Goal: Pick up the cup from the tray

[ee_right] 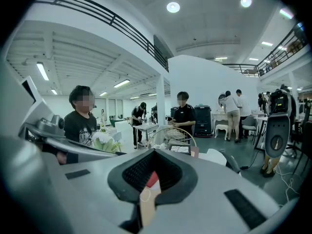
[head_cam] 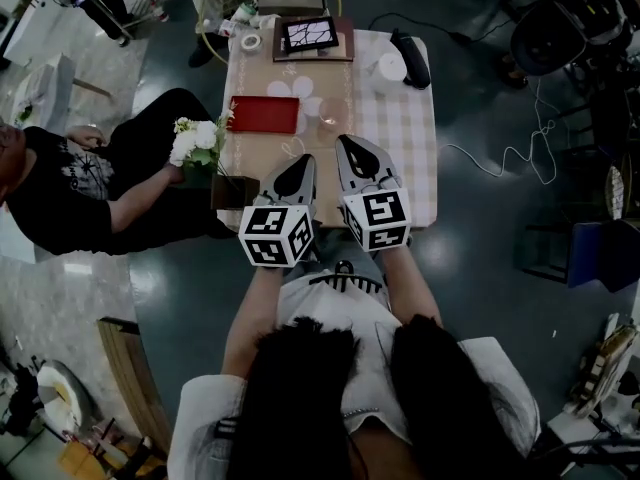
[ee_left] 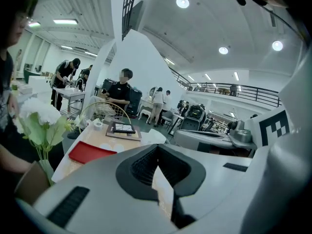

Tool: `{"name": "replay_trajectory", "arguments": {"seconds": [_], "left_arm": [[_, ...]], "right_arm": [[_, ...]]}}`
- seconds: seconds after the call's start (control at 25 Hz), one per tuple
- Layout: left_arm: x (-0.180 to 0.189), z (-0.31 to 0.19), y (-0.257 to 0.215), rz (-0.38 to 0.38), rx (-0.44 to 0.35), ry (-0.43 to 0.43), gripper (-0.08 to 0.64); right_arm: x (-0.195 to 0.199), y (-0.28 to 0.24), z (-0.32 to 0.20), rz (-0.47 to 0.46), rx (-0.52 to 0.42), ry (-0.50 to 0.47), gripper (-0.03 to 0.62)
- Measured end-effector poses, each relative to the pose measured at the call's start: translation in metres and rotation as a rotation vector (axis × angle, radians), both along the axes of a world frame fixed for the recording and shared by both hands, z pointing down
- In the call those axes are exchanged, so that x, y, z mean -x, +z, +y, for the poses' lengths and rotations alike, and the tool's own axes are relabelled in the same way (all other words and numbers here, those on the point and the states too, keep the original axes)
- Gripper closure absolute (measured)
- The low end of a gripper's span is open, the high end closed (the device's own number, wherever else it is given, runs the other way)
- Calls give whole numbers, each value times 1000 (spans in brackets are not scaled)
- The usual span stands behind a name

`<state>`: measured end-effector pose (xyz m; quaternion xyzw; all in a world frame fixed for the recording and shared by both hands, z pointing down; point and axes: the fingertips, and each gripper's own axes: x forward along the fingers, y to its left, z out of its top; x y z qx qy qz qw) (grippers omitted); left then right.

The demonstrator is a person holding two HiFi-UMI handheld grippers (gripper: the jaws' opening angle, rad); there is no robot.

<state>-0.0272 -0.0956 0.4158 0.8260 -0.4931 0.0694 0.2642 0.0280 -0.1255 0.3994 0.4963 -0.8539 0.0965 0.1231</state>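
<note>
Revealing the cup (head_cam: pixel 332 118) near the tray (head_cam: pixel 263 114), head view outdoes left gripper view.

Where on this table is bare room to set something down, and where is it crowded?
Bare: the checked cloth between the black oblong device and the right claw. Crowded: the far edge, around the framed tablet and white tape roll.

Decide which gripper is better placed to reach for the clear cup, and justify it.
Probably right. The right gripper points almost straight at the cup, which is just ahead of its tip. The left gripper sits farther back and left. Both have their jaws shut and empty.
</note>
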Motion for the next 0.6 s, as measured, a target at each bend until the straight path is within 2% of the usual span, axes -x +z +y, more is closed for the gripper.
{"name": "replay_trajectory", "arguments": {"seconds": [0.6], "left_arm": [[2, 6, -4, -28, -28, 18, 551]], "right_arm": [[3, -3, 10, 20, -8, 9, 584]]}}
